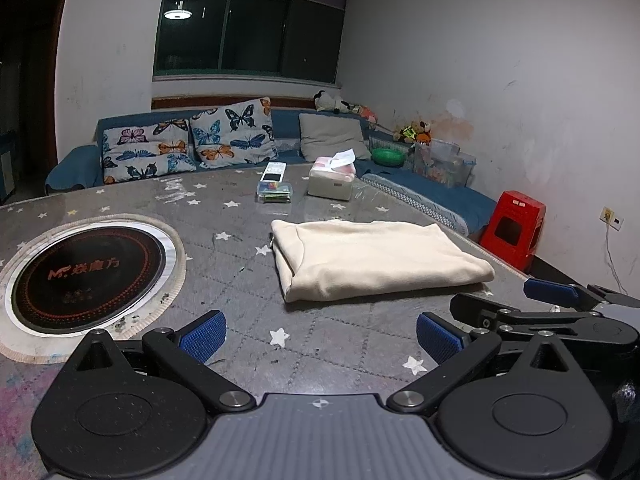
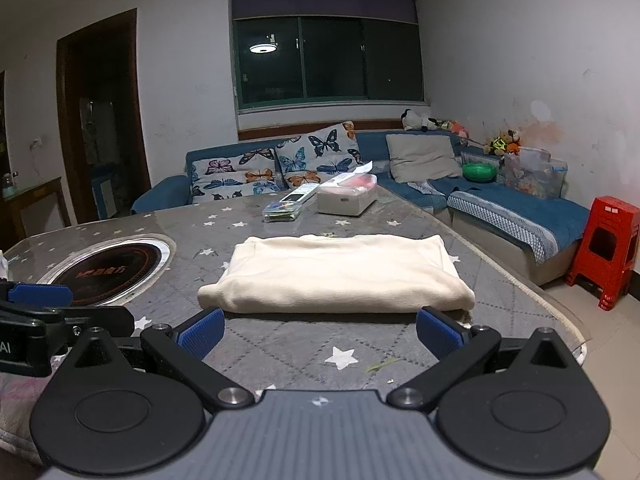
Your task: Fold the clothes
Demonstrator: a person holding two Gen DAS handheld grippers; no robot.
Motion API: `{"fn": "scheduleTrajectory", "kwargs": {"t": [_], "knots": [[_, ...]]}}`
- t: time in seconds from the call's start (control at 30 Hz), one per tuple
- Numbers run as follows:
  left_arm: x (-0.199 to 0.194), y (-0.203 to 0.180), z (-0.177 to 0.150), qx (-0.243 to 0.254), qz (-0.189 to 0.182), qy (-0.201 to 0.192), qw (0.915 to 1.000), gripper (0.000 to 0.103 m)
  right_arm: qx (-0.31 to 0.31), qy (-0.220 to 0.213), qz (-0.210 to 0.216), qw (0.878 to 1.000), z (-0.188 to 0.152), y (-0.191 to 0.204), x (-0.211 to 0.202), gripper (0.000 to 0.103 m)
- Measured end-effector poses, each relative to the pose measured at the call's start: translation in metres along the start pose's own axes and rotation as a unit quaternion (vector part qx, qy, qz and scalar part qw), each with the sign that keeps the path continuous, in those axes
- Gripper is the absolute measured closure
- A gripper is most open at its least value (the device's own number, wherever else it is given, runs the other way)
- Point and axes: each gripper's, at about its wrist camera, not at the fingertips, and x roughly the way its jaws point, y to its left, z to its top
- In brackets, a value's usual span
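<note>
Two wide-spread, empty grippers, left gripper and right gripper, before folded cream garment, long axis left-right.

left tongs and right tongs, black linkage arms, ribbed blue pads, silver pivot screws, grey body

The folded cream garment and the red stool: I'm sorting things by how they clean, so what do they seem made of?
The folded cream garment looks like soft knit or fleece fabric: matte, thick rounded folds, no sheen. The red stool looks like moulded plastic: glossy, uniform colour, with a cut-out in its side. Neither can be confirmed from looks alone.
</note>
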Motion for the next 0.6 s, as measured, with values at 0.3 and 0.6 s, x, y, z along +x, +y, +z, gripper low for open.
{"fn": "scheduleTrajectory", "kwargs": {"t": [0.3, 0.6], "knots": [[0.028, 0.008, 0.010, -0.005, 0.007, 0.023, 0.9997, 0.000, 0.008, 0.030, -0.002, 1.000, 0.000, -0.006, 0.028, 0.000], [0.059, 0.014, 0.020, -0.002, 0.012, 0.046, 0.9989, 0.000, 0.014, 0.055, -0.003, 0.998, 0.003, -0.010, 0.059, 0.000]]}}
